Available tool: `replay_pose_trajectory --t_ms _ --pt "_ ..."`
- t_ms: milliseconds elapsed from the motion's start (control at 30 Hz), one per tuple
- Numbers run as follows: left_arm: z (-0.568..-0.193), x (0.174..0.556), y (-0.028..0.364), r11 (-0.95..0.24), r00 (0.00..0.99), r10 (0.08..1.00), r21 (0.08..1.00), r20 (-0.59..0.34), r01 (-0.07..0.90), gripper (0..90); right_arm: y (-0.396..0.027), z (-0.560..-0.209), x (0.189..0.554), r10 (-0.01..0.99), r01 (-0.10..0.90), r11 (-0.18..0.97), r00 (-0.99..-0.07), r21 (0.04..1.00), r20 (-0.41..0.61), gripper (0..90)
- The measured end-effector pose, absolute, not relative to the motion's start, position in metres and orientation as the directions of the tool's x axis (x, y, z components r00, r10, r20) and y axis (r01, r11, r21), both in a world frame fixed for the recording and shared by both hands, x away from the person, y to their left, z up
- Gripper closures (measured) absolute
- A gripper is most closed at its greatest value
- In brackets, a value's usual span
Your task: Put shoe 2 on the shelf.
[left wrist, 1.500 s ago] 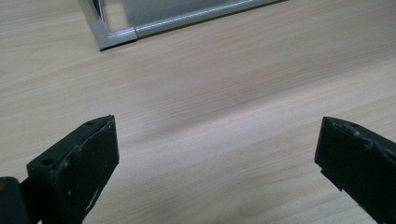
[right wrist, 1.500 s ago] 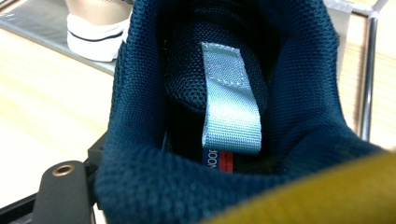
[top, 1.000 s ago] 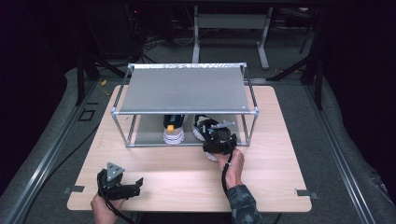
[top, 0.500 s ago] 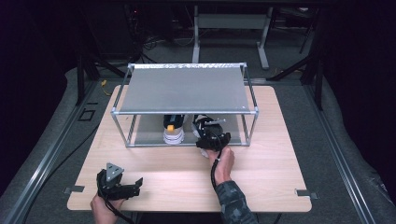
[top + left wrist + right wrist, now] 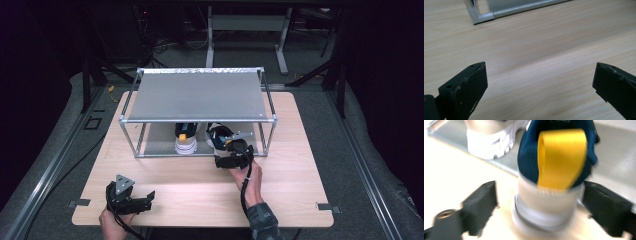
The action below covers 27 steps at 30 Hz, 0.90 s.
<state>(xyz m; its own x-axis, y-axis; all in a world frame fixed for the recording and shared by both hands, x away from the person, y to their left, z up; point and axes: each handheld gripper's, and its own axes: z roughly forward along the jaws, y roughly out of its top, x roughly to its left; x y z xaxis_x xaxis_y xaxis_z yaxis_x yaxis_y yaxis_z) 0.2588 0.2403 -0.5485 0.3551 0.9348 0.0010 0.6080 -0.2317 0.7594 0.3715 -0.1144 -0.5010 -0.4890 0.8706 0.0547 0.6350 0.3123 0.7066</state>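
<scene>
Two navy sneakers with white soles stand under a metal rack point(image 5: 200, 95). The right sneaker point(image 5: 217, 134) sits at the rack's front edge, heel toward me. My right gripper point(image 5: 226, 145) is at that heel. In the right gripper view the heel point(image 5: 549, 202) with its yellow pull tab point(image 5: 561, 157) stands between the jaws of my right gripper point(image 5: 540, 203), which are open, with a gap on the left side. The other sneaker point(image 5: 186, 140) point(image 5: 491, 142) stands beside it. My left gripper point(image 5: 149, 199) point(image 5: 539, 75) rests open over bare table near the front left.
The rack's grey top shelf covers the back half of the wooden table point(image 5: 300, 165); its front corner post point(image 5: 482, 17) lies ahead of the left gripper. Dark floor, cables and stand legs surround the table.
The right hand has shifted slightly left and drawn a little toward the front edge, staying at the right sneaker's heel. The left gripper has not moved.
</scene>
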Motion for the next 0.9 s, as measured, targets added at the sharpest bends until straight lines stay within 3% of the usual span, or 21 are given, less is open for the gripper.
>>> replay_pose_trajectory --t_ms 100,233,500,900 --pt "-0.549 0.259 0.238 -0.235 0.358 0.934 0.759 0.003 0.607 0.0 -0.122 -0.502 0.365 0.867 0.648 0.315 -0.494 0.694 0.069 33.8" --pt "-0.548 0.260 0.236 -0.241 0.361 0.933 0.758 0.008 0.606 0.0 -0.125 -0.509 0.365 0.879 0.658 0.306 -0.473 0.688 0.061 46.6" --pt "-0.548 0.259 0.235 -0.246 0.365 0.931 0.756 0.009 0.607 0.0 -0.111 -0.514 0.372 0.881 0.646 0.287 -0.467 0.708 0.069 49.6" --pt "-0.550 0.259 0.239 -0.231 0.355 0.935 0.760 0.001 0.607 0.0 -0.088 -0.517 0.396 0.902 0.630 0.306 -0.432 0.714 -0.005 46.2"
